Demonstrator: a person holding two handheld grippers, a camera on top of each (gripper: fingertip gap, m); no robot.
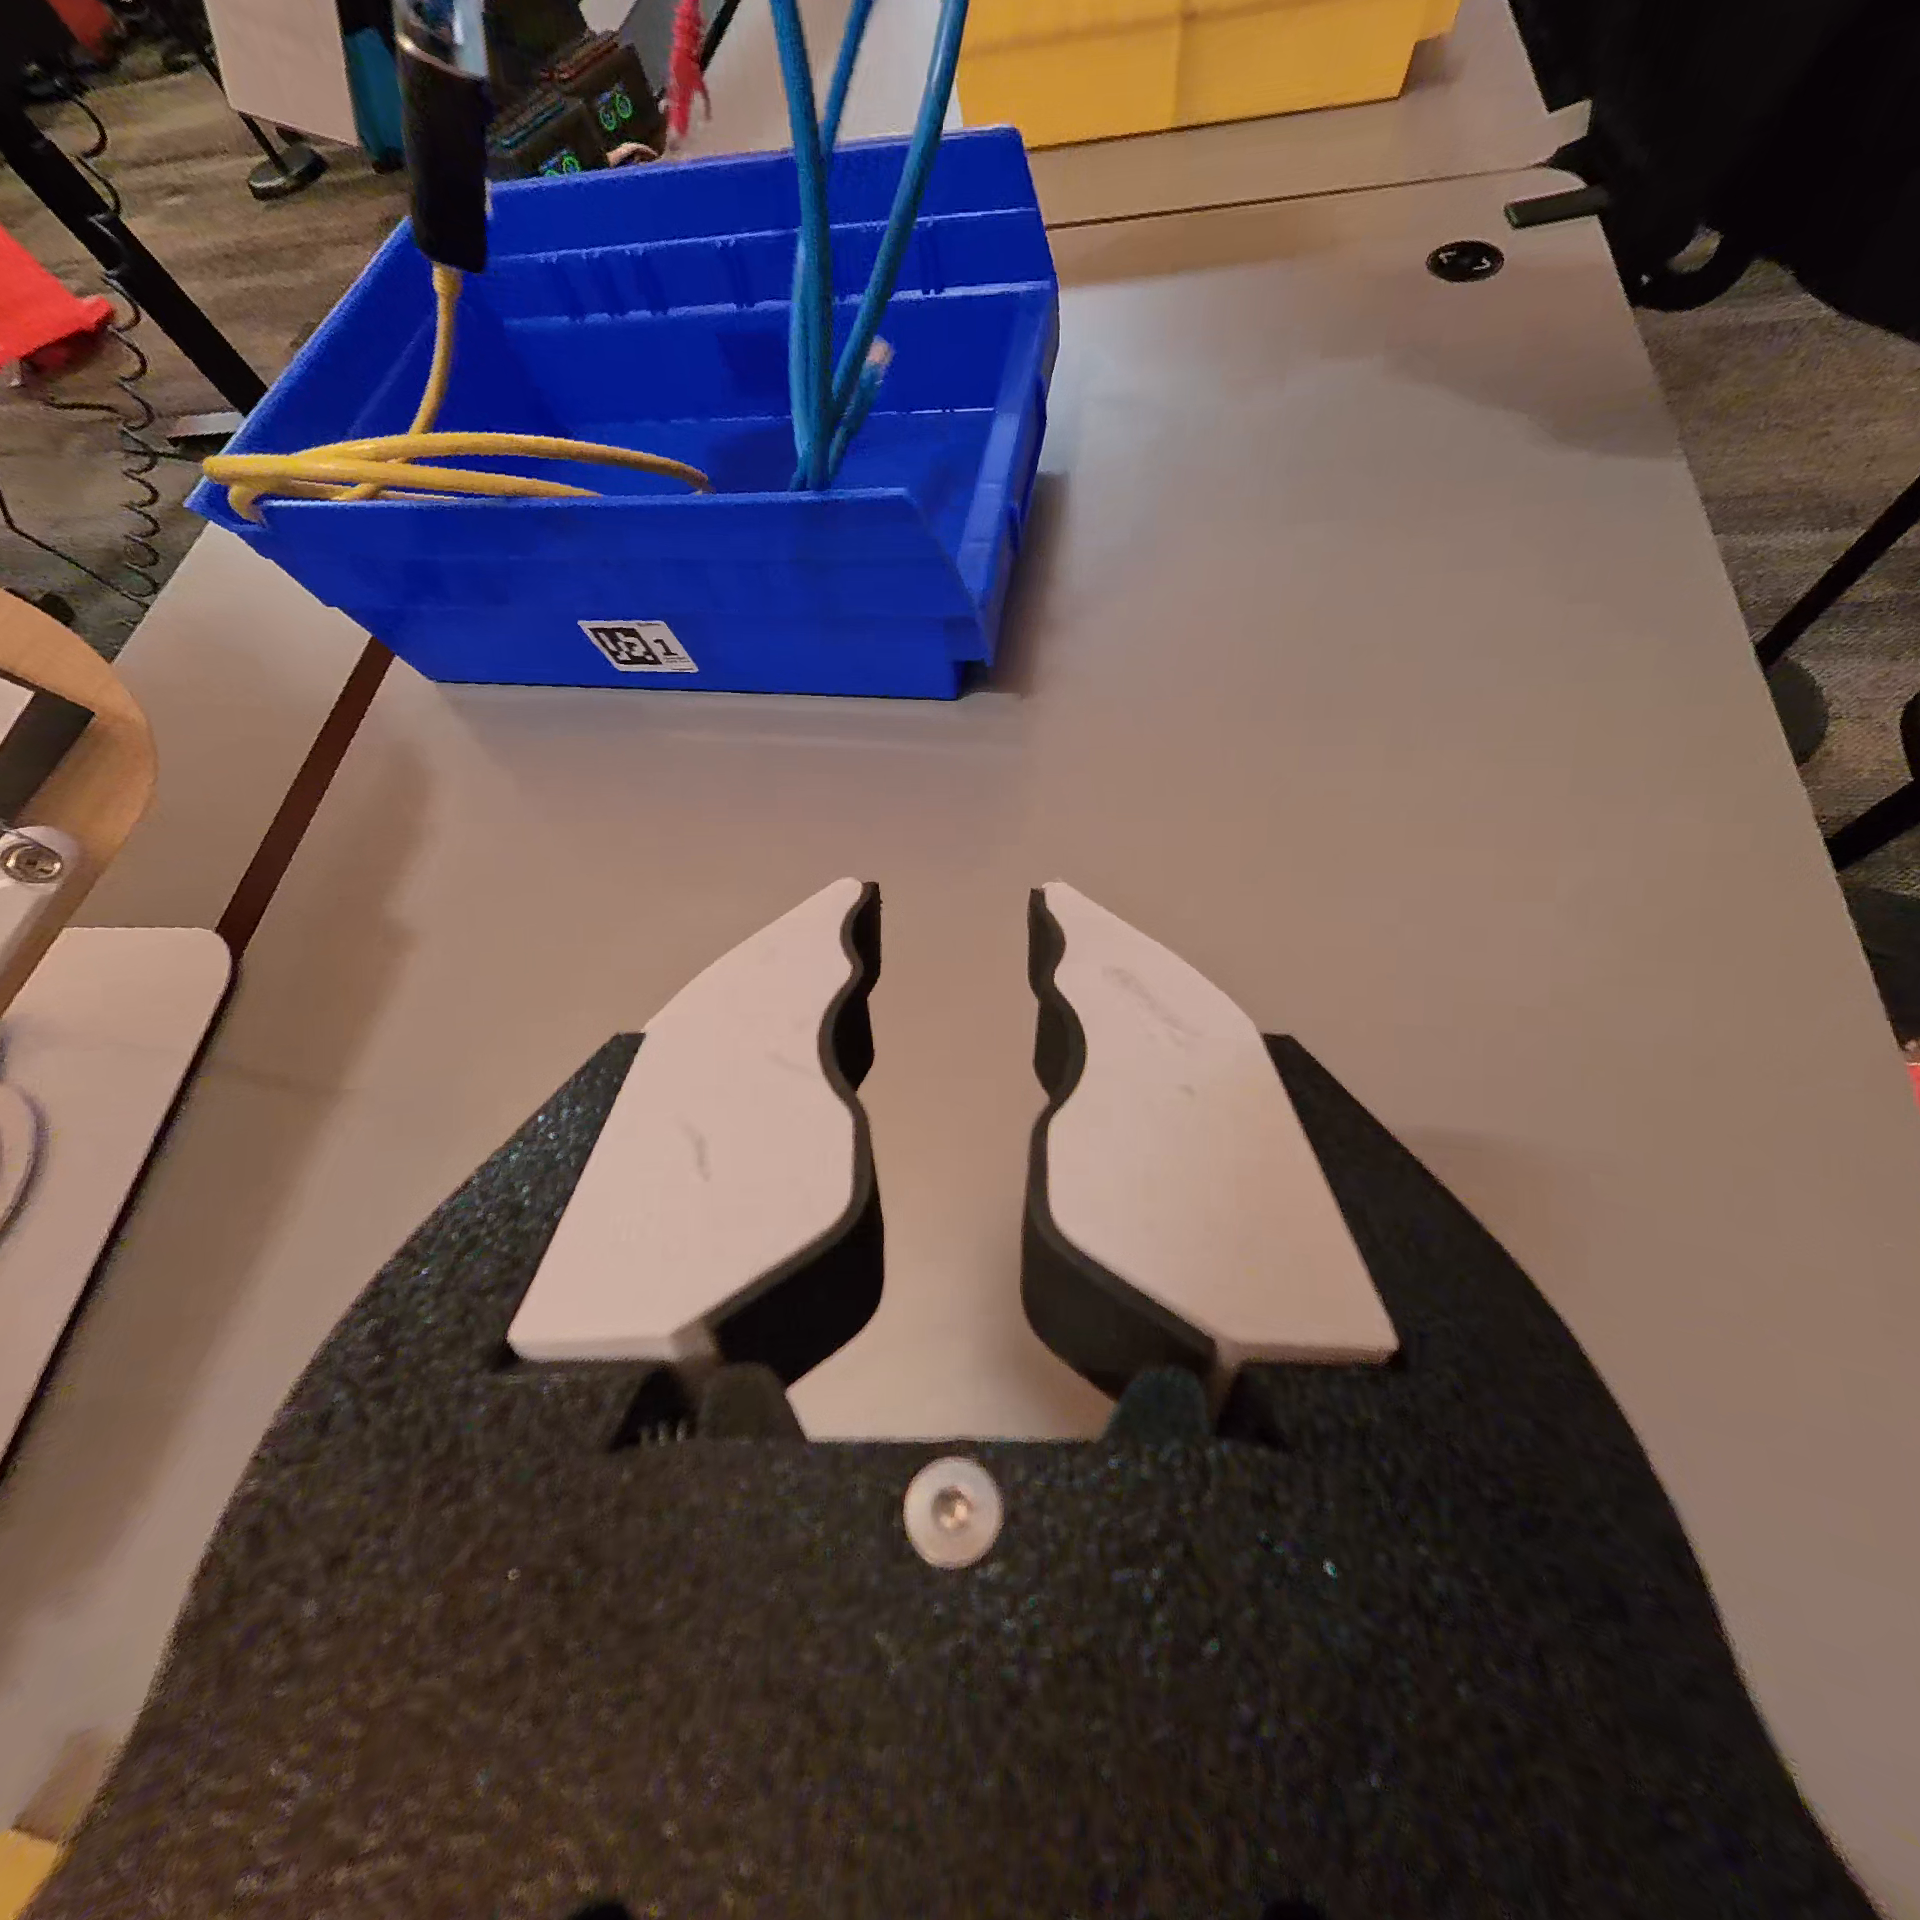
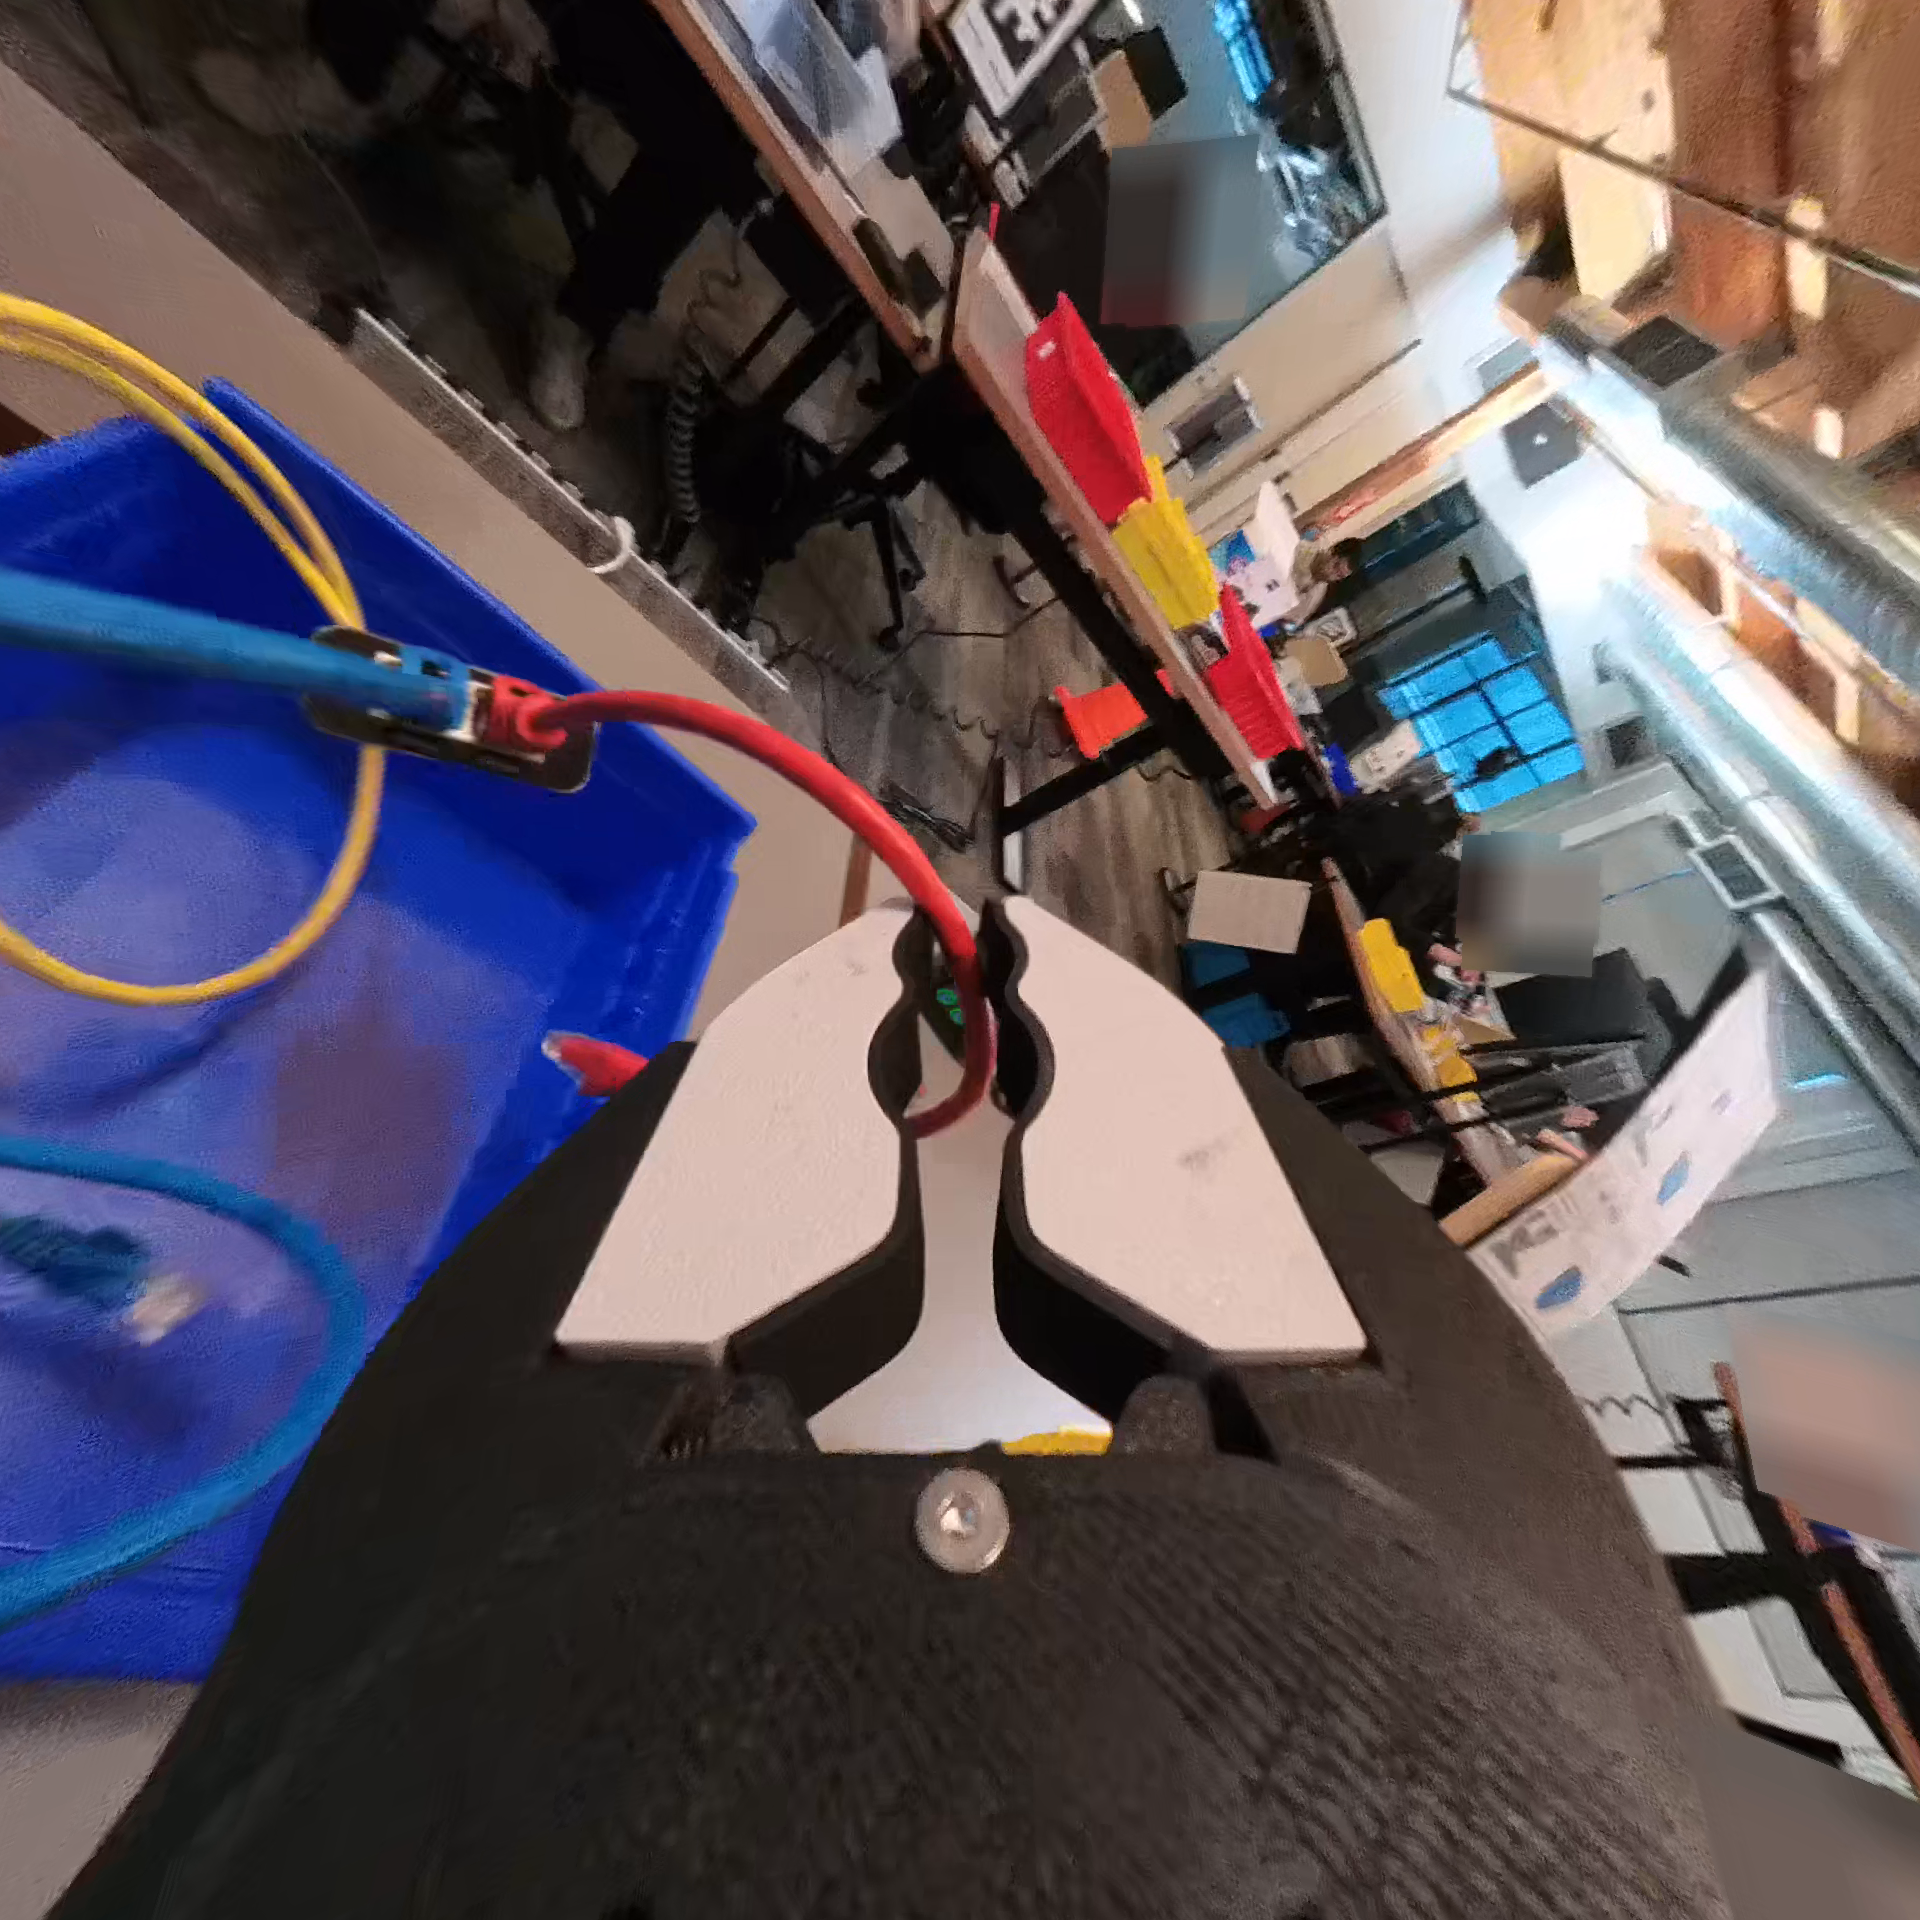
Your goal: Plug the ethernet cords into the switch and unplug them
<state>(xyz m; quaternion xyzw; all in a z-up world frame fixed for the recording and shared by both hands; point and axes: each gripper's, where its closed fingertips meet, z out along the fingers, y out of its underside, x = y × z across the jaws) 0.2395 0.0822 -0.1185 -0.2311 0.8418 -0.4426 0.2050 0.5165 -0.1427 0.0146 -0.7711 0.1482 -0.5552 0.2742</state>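
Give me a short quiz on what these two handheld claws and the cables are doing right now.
1. True or false: the left gripper is holding a cable.
2. Which cable is pinched between the fingers of the right gripper? A) yellow B) red C) blue
3. Fill in: the coils of the yellow cable lie in a blue ____ on the grey table.

Key
1. False: its fingers are apart with only bare table between them.
2. B: the red cable runs down into the closed fingers.
3. bin
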